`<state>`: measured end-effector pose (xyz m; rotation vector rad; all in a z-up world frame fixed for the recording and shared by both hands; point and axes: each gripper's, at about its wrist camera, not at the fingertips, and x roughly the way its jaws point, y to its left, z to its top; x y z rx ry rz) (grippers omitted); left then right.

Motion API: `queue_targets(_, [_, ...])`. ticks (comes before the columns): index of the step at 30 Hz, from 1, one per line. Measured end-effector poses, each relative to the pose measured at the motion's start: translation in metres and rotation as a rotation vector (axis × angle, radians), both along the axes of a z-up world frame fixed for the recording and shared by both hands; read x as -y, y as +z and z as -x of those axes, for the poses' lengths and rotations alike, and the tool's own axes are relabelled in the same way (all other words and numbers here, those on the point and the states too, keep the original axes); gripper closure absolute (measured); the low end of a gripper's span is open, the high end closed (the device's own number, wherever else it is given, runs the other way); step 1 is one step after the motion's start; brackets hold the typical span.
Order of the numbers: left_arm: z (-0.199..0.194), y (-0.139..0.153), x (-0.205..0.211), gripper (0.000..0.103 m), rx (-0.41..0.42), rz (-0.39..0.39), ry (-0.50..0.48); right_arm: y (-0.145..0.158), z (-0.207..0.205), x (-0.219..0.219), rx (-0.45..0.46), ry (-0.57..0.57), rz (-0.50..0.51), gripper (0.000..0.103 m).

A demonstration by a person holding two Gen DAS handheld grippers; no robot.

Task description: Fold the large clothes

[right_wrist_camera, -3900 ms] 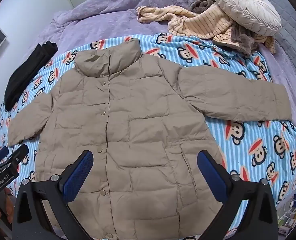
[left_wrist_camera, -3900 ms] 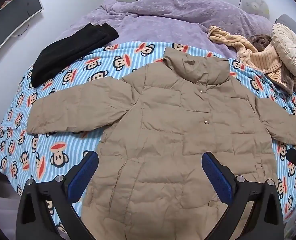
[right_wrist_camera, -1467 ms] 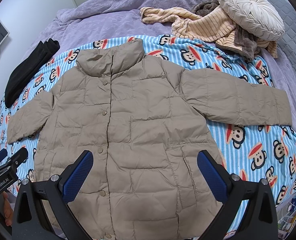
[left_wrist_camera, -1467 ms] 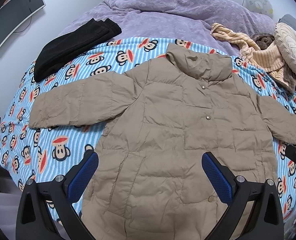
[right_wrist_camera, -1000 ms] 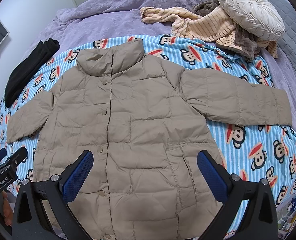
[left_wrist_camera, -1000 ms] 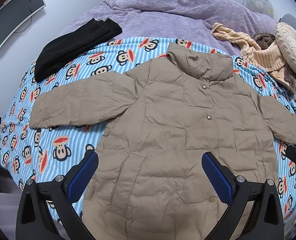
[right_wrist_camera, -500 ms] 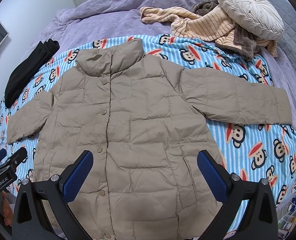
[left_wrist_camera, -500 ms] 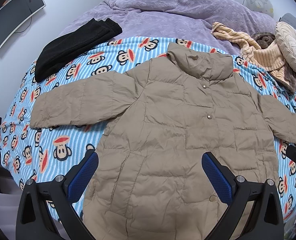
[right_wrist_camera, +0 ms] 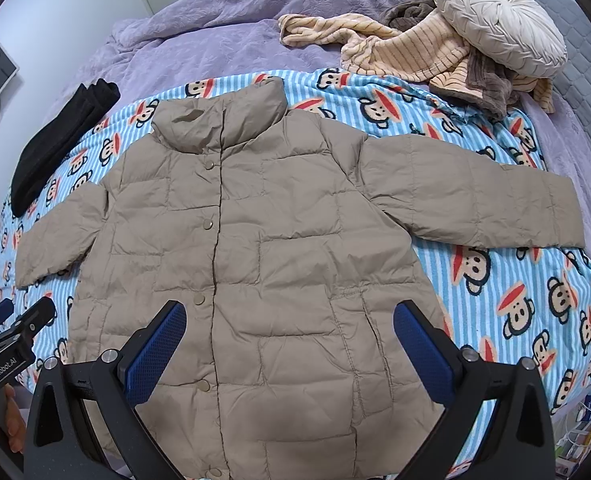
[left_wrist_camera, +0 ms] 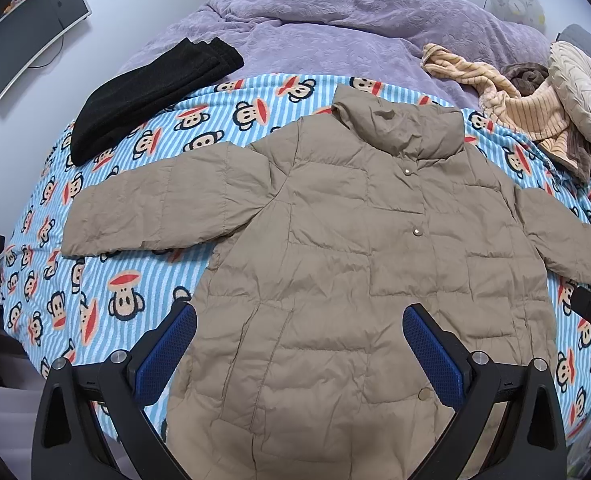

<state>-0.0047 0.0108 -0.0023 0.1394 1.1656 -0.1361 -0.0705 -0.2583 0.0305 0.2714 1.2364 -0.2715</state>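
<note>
Marking: "GenRobot.AI" on left gripper (right_wrist_camera: 3,344) body
Jacket (left_wrist_camera: 355,272): flat — sleeves spread, blanket (left_wrist_camera: 107,280) margins bare
Left gripper: jaws apart, empty
Right gripper (right_wrist_camera: 289,354): jaws apart, empty

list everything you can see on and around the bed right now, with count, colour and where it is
tan quilted puffer jacket: 1, tan, flat and face up on the blanket, sleeves spread, snaps shut
monkey-print striped blanket: 1, blue and white, under the jacket
purple duvet: 1, purple, far half of the bed
folded black garment: 1, black, far left blanket edge
striped beige plush clothes: a heap, beige and brown, far right
round pleated cushion: 1, cream, on that heap
wall monitor: 1, dark, left wall
left gripper: 1, black, blue pads, open above the hem
right gripper: 1, same colours, open above the hem
</note>
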Motion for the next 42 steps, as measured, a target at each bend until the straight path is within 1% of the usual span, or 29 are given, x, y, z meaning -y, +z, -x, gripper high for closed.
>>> queue_targets(8, [0.0, -0.001, -0.002, 0.0, -0.001, -0.003, 0.001, -0.001, 0.001, 0.001, 0.002, 0.003, -0.002, 0.0])
queue_targets(16, [0.005, -0.004, -0.019, 0.0, -0.008, -0.011, 0.027, -0.005, -0.001, -0.006, -0.002, 0.012, -0.017, 0.0])
queue_targets(17, [0.004, -0.005, -0.025, 0.0, -0.007, -0.009, 0.036, -0.005, -0.001, -0.007, -0.001, 0.012, -0.017, 0.0])
queue_targets(19, [0.002, -0.007, -0.025, 0.0, -0.011, -0.003, 0.04, -0.007, 0.0, -0.008, 0.002, 0.012, -0.009, 0.0])
queue_targets(23, [-0.008, -0.02, -0.04, 0.0, -0.034, 0.035, 0.032, -0.012, -0.006, -0.021, 0.005, 0.023, -0.02, 0.0])
queue_targets(26, [-0.018, -0.035, -0.059, 0.0, -0.058, 0.079, 0.049, -0.02, -0.012, -0.034, 0.018, 0.037, -0.033, 0.0])
queue_targets(29, [-0.032, -0.054, -0.081, 0.0, -0.085, 0.148, 0.072, -0.028, -0.017, -0.052, 0.067, 0.02, -0.059, 0.0])
queue_targets(32, [-0.049, -0.078, -0.111, 0.0, -0.117, 0.237, 0.102, -0.045, -0.028, -0.077, 0.001, 0.046, -0.033, 0.0])
queue_targets(34, [-0.061, -0.092, -0.131, 0.0, -0.118, 0.267, 0.141, -0.059, -0.035, -0.096, -0.05, 0.063, 0.001, 0.0])
queue_targets(35, [-0.067, -0.099, -0.146, 0.0, -0.112, 0.288, 0.162, -0.068, -0.039, -0.106, -0.073, 0.068, -0.006, 0.0])
queue_targets(37, [-0.077, -0.11, -0.176, 0.0, -0.094, 0.342, 0.209, -0.083, -0.042, -0.121, -0.095, 0.064, -0.071, 0.0])
queue_targets(38, [-0.083, -0.116, -0.196, 0.0, -0.085, 0.384, 0.24, -0.091, -0.044, -0.129, -0.103, 0.065, -0.107, 0.0])
queue_targets(42, [-0.101, -0.144, -0.263, 0.0, -0.081, 0.512, 0.367, -0.113, -0.053, -0.161, -0.11, 0.1, -0.151, 0.0])
